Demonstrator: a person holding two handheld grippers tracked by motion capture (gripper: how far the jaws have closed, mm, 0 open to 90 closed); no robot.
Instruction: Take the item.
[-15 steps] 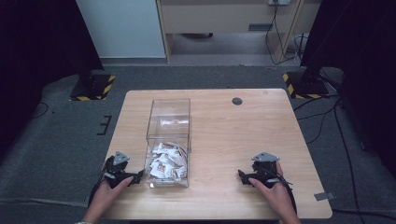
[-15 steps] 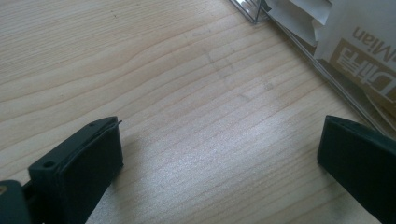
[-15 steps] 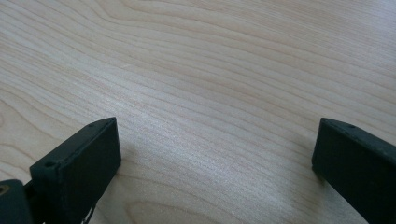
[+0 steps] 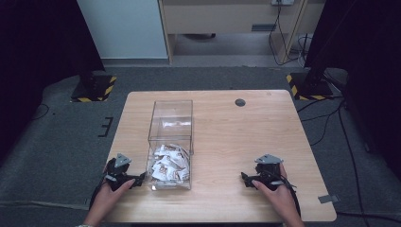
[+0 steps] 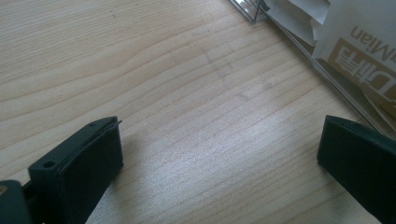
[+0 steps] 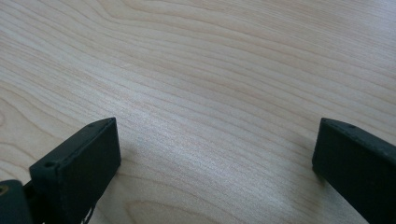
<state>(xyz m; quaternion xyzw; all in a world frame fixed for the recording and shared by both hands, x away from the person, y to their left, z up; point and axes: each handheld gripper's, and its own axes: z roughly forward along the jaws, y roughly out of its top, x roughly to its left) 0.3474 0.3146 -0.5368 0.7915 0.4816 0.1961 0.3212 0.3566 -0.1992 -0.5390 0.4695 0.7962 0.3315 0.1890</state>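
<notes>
- White and tan paper sachets (image 4: 169, 163), one printed "Mian" (image 5: 373, 44), fill the clear plastic box (image 4: 171, 124) on the table.
- My left gripper (image 4: 138, 179), spread empty, rests just beside the box.
- My right gripper (image 4: 246, 178), spread empty, rests well apart.

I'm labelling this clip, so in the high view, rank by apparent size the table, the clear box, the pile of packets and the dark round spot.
1. Table
2. Clear box
3. Pile of packets, heaped in the box's near end
4. Dark round spot on the table, by far the smallest

Clear box (image 4: 171, 124), white-brown sachets (image 4: 169, 162), pale wood table (image 4: 236, 137)
</notes>
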